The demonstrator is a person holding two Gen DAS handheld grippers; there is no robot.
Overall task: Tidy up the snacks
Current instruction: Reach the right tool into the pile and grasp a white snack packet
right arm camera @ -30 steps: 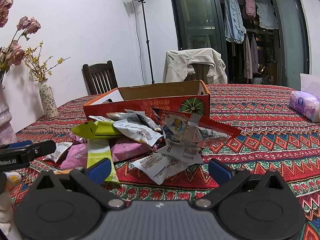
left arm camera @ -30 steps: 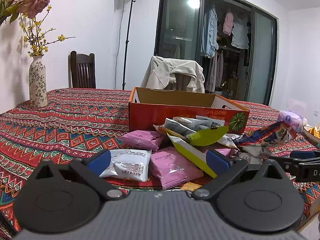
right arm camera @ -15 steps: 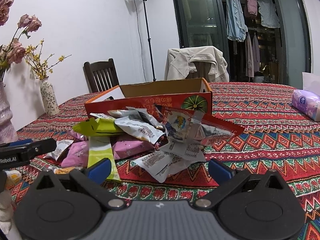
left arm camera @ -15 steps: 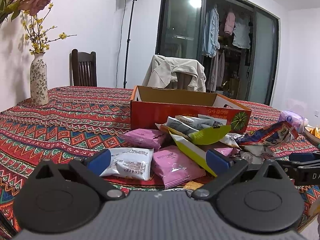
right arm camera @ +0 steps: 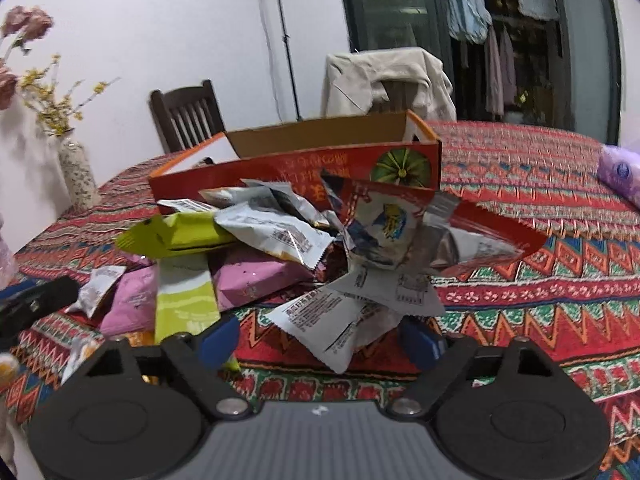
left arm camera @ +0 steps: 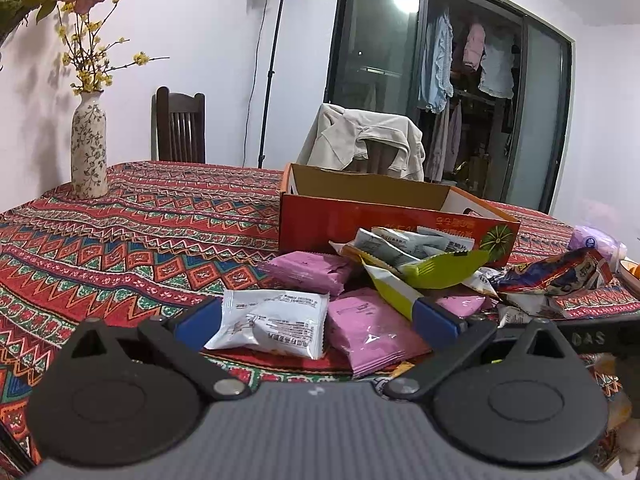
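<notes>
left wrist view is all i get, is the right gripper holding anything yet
Observer: No. The right gripper is open, with a white printed packet lying between its fingers.
Operator: anything on top of that packet
Observer: The crumpled red foil bag sits just behind it and seems to overlap its far end.
Operator: whats under the lime one on that side
Observer: A pink packet, lying beneath the lime-green packet.

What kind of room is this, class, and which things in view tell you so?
Probably a home dining room: a table under a patterned cloth, a wooden chair, a flower vase, and clothes hanging behind glass doors.
</notes>
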